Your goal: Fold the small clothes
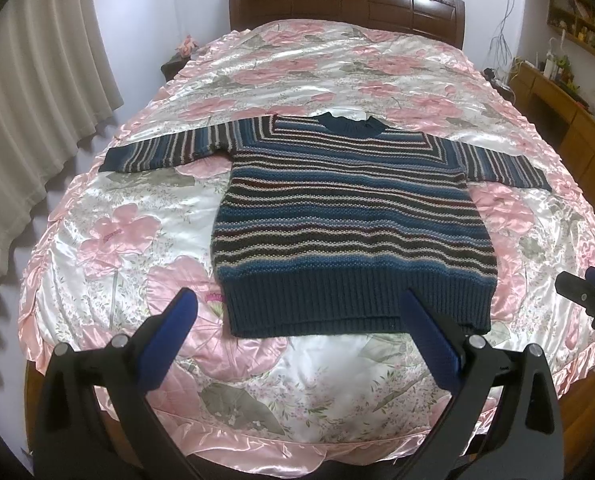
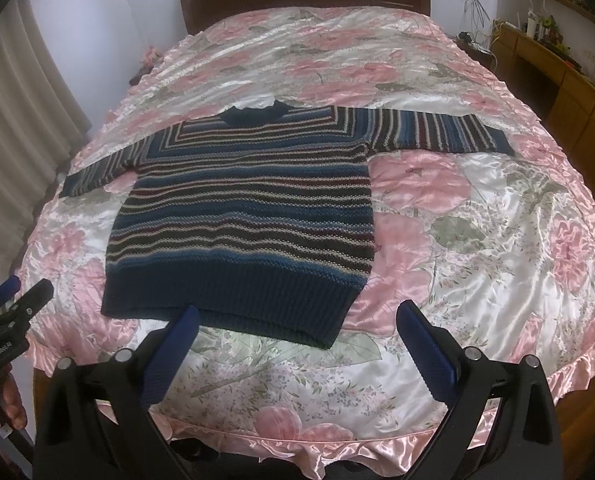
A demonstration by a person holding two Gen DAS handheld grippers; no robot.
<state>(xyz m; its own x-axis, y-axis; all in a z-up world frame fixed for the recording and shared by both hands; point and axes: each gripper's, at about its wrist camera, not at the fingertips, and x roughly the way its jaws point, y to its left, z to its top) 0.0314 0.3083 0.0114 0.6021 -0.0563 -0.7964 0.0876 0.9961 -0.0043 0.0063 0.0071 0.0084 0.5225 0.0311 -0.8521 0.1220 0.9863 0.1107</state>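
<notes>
Hand-held grippers, left [image 1: 297, 312] and right [image 2: 295, 326], both spread wide, holding nothing; one striped sweater [image 1: 349, 216] lies flat just ahead on the bed [image 1: 257, 72].

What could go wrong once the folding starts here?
Both grippers, left and right, hover open near the sweater hem.
1. The bedspread looks slippery; the sweater may slide.
2. Fingers may pinch bedspread along with the thick hem.
3. The spread sleeves may drag unevenly.

Floral satin bedspread [image 1: 257, 80], dark wooden headboard [image 1: 337, 4], beige curtains [image 1: 37, 80]
</notes>
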